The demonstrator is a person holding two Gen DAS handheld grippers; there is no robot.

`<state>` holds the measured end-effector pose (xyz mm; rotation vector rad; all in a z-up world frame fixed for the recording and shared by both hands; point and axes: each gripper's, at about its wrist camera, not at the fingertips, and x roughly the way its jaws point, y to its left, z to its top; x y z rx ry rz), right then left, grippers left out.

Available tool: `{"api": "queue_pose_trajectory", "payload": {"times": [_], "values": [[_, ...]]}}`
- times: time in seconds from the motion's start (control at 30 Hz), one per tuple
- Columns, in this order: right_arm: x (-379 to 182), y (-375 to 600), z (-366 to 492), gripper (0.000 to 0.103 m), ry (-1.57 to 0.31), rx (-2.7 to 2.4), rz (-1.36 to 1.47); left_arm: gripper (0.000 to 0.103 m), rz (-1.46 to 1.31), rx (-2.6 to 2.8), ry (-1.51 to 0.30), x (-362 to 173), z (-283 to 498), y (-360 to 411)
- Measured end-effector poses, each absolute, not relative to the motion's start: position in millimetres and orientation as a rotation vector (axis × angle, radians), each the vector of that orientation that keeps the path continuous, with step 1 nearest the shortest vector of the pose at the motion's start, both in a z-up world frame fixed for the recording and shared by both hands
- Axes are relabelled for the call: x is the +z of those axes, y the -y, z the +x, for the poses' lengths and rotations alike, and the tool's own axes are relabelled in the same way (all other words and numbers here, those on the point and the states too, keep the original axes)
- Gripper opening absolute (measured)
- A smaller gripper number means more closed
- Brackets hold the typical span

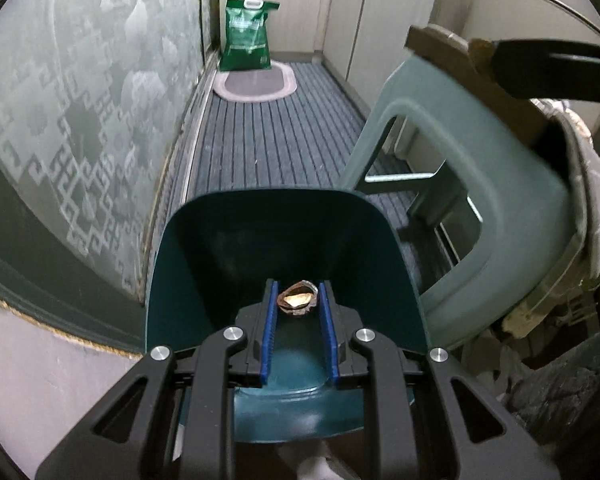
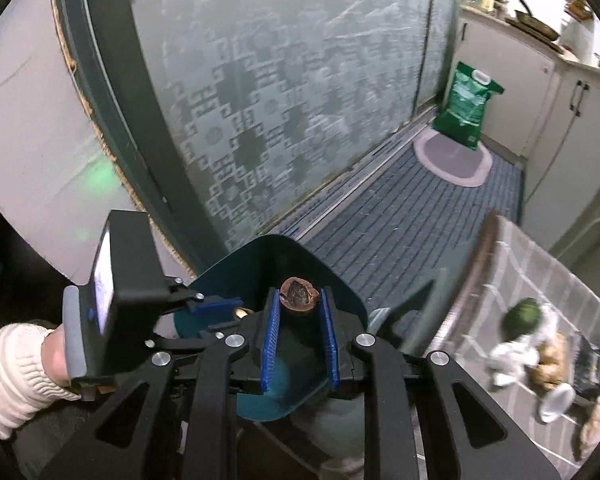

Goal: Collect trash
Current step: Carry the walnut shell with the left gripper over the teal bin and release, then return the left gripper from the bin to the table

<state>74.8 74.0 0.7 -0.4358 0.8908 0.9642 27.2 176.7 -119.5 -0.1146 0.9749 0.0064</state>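
Left wrist view: left gripper (image 1: 298,300) clenched on walnut shell half (image 1: 297,300) at lower centre, brown, hollow, pale inside, over dark teal dustpan (image 1: 228,264). Right wrist view: right gripper (image 2: 299,300) pinching second walnut shell piece (image 2: 298,300) at lower centre, brown, cracked, dark hollow, above same dustpan; green bag (image 2: 466,110) upper right

I am in a home kitchen: cream cabinets (image 2: 572,128) under a cluttered counter (image 2: 528,24), a striped floor mat (image 1: 276,132), a frosted patterned sliding door (image 2: 284,92).
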Motion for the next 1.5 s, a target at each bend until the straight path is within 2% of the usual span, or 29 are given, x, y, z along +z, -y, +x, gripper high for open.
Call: {"api": "queue_pose_trajectory", "payload": {"times": [0.33, 0.47, 0.57, 0.77, 0.9, 1.03, 1.5], "values": [[-38.5, -105.4, 76.3, 0.020, -0.986, 0.964, -0.475, 0.023, -0.176, 0.019, -1.035, -144.5, 17.6, -202.6], [-55.6, -109.5, 82.2, 0.020, -1.030, 0.947, -0.475, 0.032, -0.174, 0.027, -1.033, -146.7, 15.8, -205.0], [-65.0, -110.1, 85.5, 0.020, -1.049, 0.935, -0.479, 0.031, -0.166, 0.030, -1.020, -140.9, 13.3, -202.6], [-76.6, -107.9, 87.8, 0.020, -1.078, 0.931, -0.476, 0.027, -0.173, 0.050, -0.962, -121.0, 9.6, -205.5], [-87.5, -108.5, 86.2, 0.020, -1.099, 0.927, -0.489, 0.020, -0.175, 0.062, -0.905, -103.1, 5.5, -205.3], [-98.9, -108.7, 82.6, 0.020, -1.120, 0.930, -0.501, 0.017, -0.175, 0.069, -0.847, -84.4, -0.2, -204.6], [-119.8, -103.5, 75.5, 0.021, -1.159, 0.934, -0.548, 0.015, -0.194, 0.077, -0.630, -7.3, -17.3, -200.8]]}}
